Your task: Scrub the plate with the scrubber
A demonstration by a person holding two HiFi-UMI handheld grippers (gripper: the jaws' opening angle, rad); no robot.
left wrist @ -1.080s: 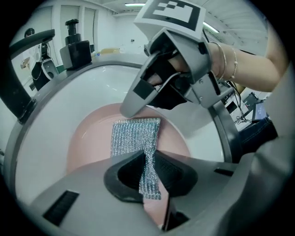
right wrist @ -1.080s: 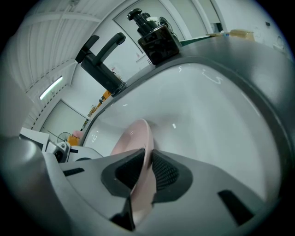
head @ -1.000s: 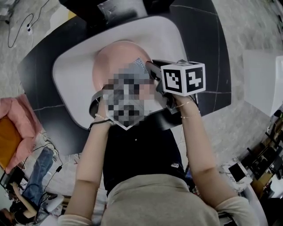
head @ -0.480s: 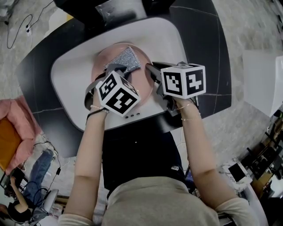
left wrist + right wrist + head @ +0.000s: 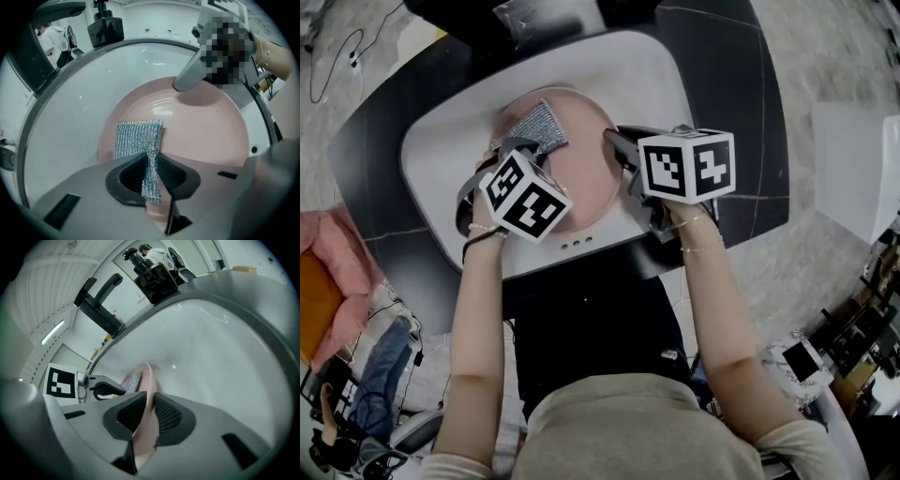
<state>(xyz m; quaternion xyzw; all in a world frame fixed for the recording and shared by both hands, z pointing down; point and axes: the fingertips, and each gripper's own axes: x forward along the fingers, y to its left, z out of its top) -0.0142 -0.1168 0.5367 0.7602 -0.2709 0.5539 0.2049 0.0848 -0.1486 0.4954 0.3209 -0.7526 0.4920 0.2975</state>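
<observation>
A pink plate (image 5: 581, 169) lies in the white sink (image 5: 441, 159). A silver mesh scrubber (image 5: 534, 125) rests flat on the plate's upper left part. My left gripper (image 5: 517, 148) is shut on the scrubber's near end; in the left gripper view the scrubber (image 5: 138, 140) hangs from my left gripper (image 5: 151, 177) onto the pink plate (image 5: 201, 126). My right gripper (image 5: 614, 145) is shut on the plate's right rim. In the right gripper view the plate's edge (image 5: 144, 380) stands between the pads of my right gripper (image 5: 148, 413).
A black tap (image 5: 101, 301) rises at the sink's far side, with a dark block-shaped object (image 5: 105, 30) on the rim behind it. The sink sits in a black countertop (image 5: 741, 112). Three small holes (image 5: 575, 244) mark the sink's near wall.
My left gripper has moved left and down across the plate, dragging the scrubber toward the plate's upper left. The right gripper has stayed in place on the rim.
</observation>
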